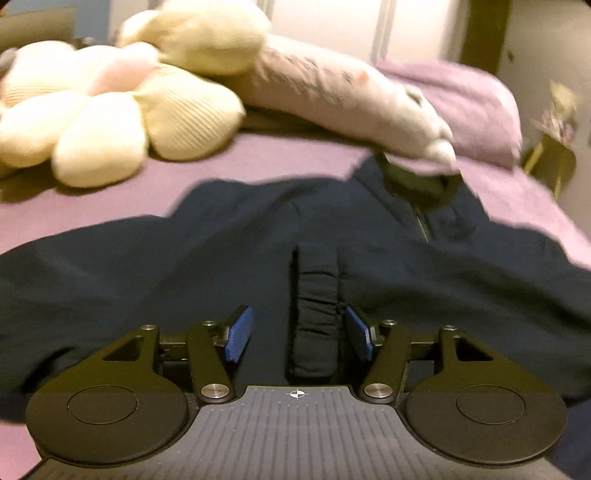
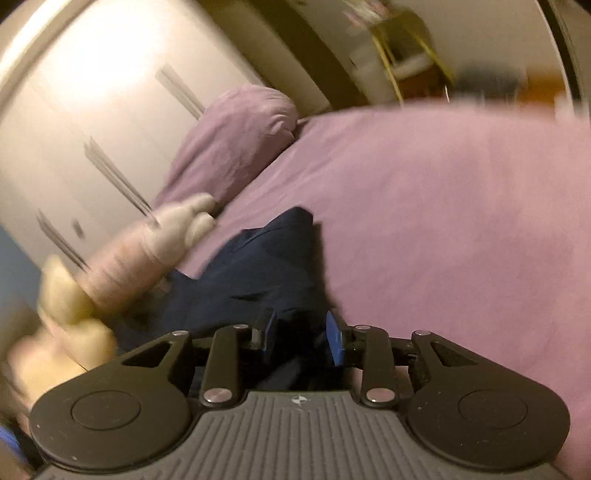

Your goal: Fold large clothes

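Left wrist view: the left gripper (image 1: 295, 334) stands released, its blue pads (image 1: 239, 334) spread to either side of a bunched, ribbed strip of dark fabric (image 1: 317, 314) that runs up between them. The right pad sits just beside the strip; whether it touches cannot be told. That strip belongs to the navy garment (image 1: 184, 258), which lies spread across the bed in front of the fingers, its collar and short zipper (image 1: 421, 221) toward the far right. A small crosshair mark is printed on the gripper body; no other writing can be read, and the grey print on the long pale plush toy (image 1: 332, 88) is too blurred to make out.

The garment rests on a lilac bedsheet (image 1: 295, 155). Beyond it lie a cream flower-shaped cushion (image 1: 110, 110), the long plush whose paw overlaps the collar, and a purple pillow (image 1: 461, 99). White wardrobe doors (image 1: 332, 22) stand behind.

From the right wrist view, heavily blurred, the right gripper (image 2: 301, 332) has its blue pads partly apart with a fold of the navy garment between them; whether they press on the cloth cannot be told. The bare sheet stretches away to the right, with a gold-framed side table (image 2: 406, 40) past the bed's edge.
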The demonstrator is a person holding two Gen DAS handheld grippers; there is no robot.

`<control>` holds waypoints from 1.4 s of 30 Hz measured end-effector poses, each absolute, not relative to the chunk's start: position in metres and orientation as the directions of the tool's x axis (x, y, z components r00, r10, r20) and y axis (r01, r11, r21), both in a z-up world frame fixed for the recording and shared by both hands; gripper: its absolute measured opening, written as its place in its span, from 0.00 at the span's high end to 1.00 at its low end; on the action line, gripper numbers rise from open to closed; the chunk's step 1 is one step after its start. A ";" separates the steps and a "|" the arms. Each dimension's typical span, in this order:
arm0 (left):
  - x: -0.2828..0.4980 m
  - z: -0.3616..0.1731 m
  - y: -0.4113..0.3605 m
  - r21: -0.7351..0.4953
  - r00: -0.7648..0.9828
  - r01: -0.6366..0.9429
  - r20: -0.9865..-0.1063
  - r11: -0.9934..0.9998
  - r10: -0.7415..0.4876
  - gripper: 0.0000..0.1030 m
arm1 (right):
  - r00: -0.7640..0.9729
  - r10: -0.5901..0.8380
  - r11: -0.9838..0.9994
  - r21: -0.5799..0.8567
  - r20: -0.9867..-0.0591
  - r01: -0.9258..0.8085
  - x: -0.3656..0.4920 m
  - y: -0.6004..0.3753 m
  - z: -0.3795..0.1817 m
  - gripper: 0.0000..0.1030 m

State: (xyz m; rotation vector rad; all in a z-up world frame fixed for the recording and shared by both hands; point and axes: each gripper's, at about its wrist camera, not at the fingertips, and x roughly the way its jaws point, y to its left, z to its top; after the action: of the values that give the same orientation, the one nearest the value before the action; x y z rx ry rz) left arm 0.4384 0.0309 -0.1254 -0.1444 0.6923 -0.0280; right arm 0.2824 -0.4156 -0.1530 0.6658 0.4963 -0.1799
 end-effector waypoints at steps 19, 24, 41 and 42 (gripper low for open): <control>0.450 -0.159 -0.014 -0.078 0.780 0.002 -0.623 0.997 -0.050 0.02 | 0.805 -0.190 0.961 0.063 -0.562 0.271 0.381 -0.360 -0.174 0.93; 0.450 -0.165 -0.012 -0.087 0.789 -0.009 -0.613 0.996 -0.047 0.00 | 0.822 -0.184 0.959 0.086 -0.539 0.271 0.378 -0.360 -0.175 0.89; 0.447 -0.165 -0.009 -0.100 0.790 -0.023 -0.611 0.995 -0.043 0.00 | 0.815 -0.064 0.978 0.128 -0.575 0.167 0.360 -0.298 -0.170 0.85; 0.447 -0.164 -0.009 -0.099 0.790 -0.023 -0.612 0.995 -0.042 0.00 | 0.817 -0.058 0.978 0.132 -0.574 0.162 0.361 -0.300 -0.175 0.86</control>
State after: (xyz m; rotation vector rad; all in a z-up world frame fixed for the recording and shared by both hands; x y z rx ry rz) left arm 0.4470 -0.0087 -0.1644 -0.1027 0.6603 -0.0104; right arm 0.3612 -0.2995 -0.1753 0.1788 0.6048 -0.1181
